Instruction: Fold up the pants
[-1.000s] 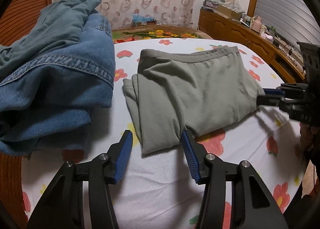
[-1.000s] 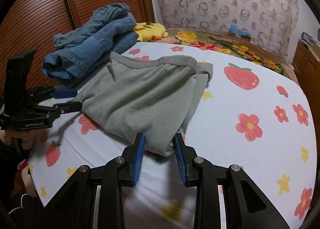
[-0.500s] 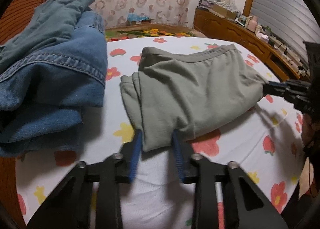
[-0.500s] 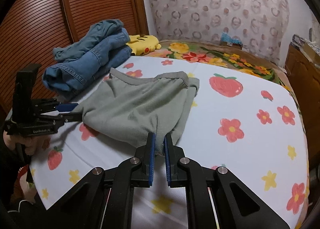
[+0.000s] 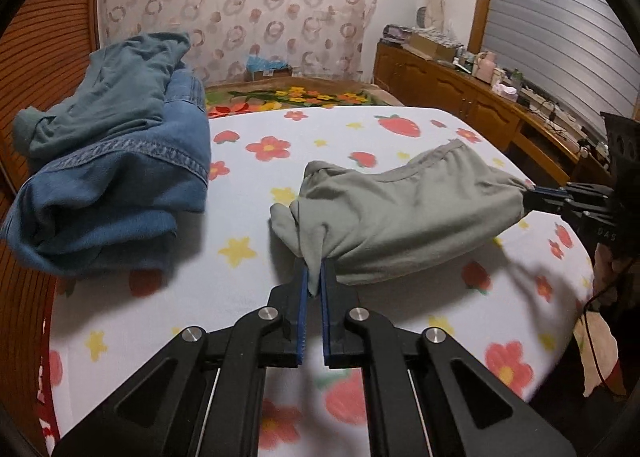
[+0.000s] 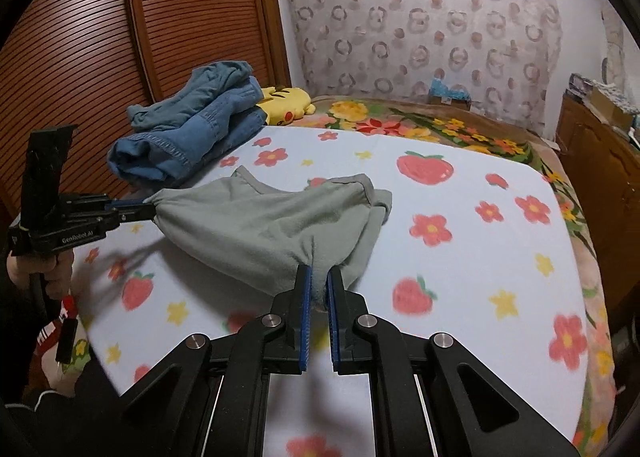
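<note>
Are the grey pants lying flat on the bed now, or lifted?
Partly lifted. Both tongs, left and right, pinch corners of the grey pants; the cloth sags between them, its far edge on the bed.

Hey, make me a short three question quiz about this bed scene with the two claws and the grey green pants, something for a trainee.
1. True or false: both the left claw and the right claw are shut on the grey-green pants.
2. What lies nearest the pile of blue jeans at the head of the bed? A) yellow plush toy B) a laptop C) a shoe
3. Fill in: the pants hang stretched between the two claws, partly lifted off the ______ sheet.

Key: 1 true; 2 A; 3 flower and strawberry print.
</note>
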Demonstrator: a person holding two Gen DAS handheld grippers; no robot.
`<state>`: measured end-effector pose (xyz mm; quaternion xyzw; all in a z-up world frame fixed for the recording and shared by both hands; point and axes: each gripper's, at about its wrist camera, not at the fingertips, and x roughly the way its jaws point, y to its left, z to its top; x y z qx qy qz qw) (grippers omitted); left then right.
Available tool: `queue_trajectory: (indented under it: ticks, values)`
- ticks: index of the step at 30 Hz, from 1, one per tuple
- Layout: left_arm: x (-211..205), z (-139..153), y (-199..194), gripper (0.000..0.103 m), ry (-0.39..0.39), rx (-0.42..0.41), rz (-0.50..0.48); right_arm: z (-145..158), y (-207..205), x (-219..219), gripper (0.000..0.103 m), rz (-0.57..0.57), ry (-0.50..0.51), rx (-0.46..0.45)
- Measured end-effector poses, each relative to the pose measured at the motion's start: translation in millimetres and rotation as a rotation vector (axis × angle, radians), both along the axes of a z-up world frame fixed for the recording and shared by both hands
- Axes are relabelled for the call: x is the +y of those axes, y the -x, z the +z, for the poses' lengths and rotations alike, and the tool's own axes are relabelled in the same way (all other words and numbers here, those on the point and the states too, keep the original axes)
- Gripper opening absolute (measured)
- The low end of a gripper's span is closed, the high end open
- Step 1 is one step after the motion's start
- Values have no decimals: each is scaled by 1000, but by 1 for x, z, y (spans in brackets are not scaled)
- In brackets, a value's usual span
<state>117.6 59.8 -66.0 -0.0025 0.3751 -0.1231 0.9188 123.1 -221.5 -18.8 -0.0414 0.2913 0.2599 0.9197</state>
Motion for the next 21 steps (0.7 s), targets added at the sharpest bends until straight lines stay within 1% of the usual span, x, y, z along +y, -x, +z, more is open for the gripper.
queue_trajectory:
  ticks: [3, 6, 8, 11, 13, 16, 21]
  values:
    - [-7, -3, 17, 7, 3, 12, -15, -4, 20, -8, 7, -7, -12, 12]
    - [-19, -10, 30, 7, 8, 43, -23, -15, 39, -14, 7, -6, -18, 49]
    - [-25, -12, 36, 7, -16, 36, -23, -26, 47, -19, 7, -13, -20, 73]
    - [-29, -12, 45, 7, -2, 40, -27, -32, 51, -28, 7, -26, -55, 102]
    - [-32, -12, 49, 7, -13, 40, -32, -31, 56, -32, 7, -29, -67, 103]
    - [-36, -9, 57, 7, -29, 26, -40, -24, 60, -35, 7, -33, -58, 85]
    - [-36, -5, 69, 7, -33, 22, -37, -22, 69, -33, 7, -27, -59, 70]
